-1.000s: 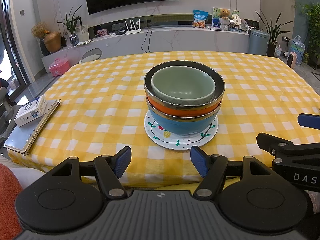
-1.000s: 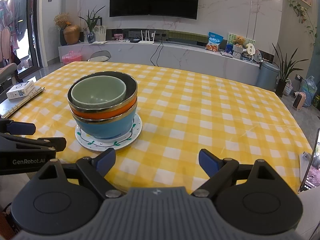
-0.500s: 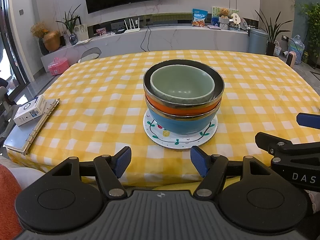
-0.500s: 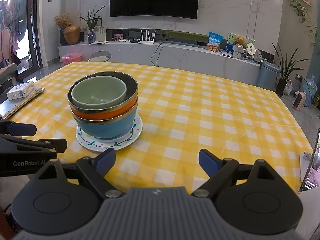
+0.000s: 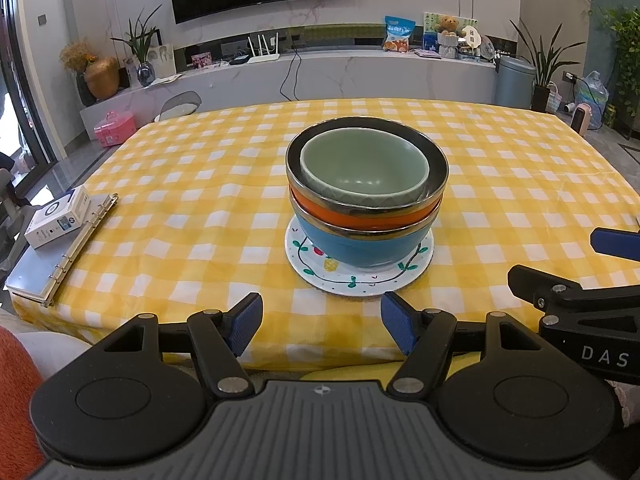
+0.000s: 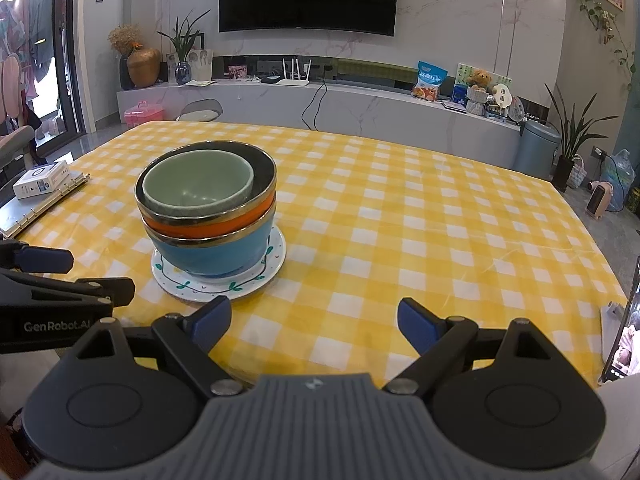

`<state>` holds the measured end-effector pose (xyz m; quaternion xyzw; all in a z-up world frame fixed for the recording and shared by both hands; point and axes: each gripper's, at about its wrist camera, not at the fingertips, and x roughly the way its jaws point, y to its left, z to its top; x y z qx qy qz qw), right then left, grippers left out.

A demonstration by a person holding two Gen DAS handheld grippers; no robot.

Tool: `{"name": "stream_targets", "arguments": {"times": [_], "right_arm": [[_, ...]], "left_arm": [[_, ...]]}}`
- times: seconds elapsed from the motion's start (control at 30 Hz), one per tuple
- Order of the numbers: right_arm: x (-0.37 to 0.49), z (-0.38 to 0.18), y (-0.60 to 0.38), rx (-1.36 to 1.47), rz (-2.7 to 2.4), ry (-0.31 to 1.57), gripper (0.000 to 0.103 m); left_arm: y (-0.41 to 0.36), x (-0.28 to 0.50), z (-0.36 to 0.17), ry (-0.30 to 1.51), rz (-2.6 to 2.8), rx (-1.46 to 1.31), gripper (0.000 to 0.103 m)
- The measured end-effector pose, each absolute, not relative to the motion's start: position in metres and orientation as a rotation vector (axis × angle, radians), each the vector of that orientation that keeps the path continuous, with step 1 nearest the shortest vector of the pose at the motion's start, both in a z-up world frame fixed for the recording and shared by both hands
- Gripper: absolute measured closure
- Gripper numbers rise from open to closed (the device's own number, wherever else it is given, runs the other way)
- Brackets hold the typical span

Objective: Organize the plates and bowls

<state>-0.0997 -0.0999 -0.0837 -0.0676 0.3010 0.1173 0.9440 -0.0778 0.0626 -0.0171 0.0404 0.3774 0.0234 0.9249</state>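
Nearest, the left claw hangs at the near edge of the tabletop, its blue pads spread wide with nothing between them. The right claw sits beside it, likewise wide open and empty. Just beyond the left claw, straight ahead and apart from its pads, a painted plate lies on the yellow checked cloth. On it stand nested bowls: a blue bowl, an orange bowl inside it, and a pale green bowl on top. From the right claw this stack lies ahead to the left.
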Motion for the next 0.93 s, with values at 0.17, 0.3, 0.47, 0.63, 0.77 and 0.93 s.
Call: {"name": "stream_targets", "arguments": {"times": [0.17,0.3,0.47,0.63,0.77,0.93], "right_arm": [[-0.0995,-0.083,-0.0989,-0.142,0.239,0.615,0.014],[-0.0992,-0.0835,-0.0979,-0.144,0.237,0.618,0.014],[-0.0991,-0.0835,-0.0979,-0.145,0.237,0.618,0.014],[-0.099,-0.0843,-0.0978,-0.143,0.236,0.621,0.014],[-0.0981,-0.0856,-0.0979,-0.141,0.235,0.624,0.014],[-0.0969,-0.0875,-0.0976,-0.143,0.232,0.632,0.014]], "left_arm": [[0.0626,-0.078,-0.0171,0.777,0.046,0.078,0.023],[0.0616,-0.0795,-0.0165,0.781,0.044,0.074,0.023],[0.0625,-0.0777,-0.0151,0.778,0.045,0.078,0.023],[0.062,-0.0781,-0.0152,0.778,0.046,0.078,0.023],[0.0623,-0.0776,-0.015,0.778,0.045,0.079,0.024],[0.0639,-0.0803,-0.0113,0.758,0.038,0.064,0.024]]}}
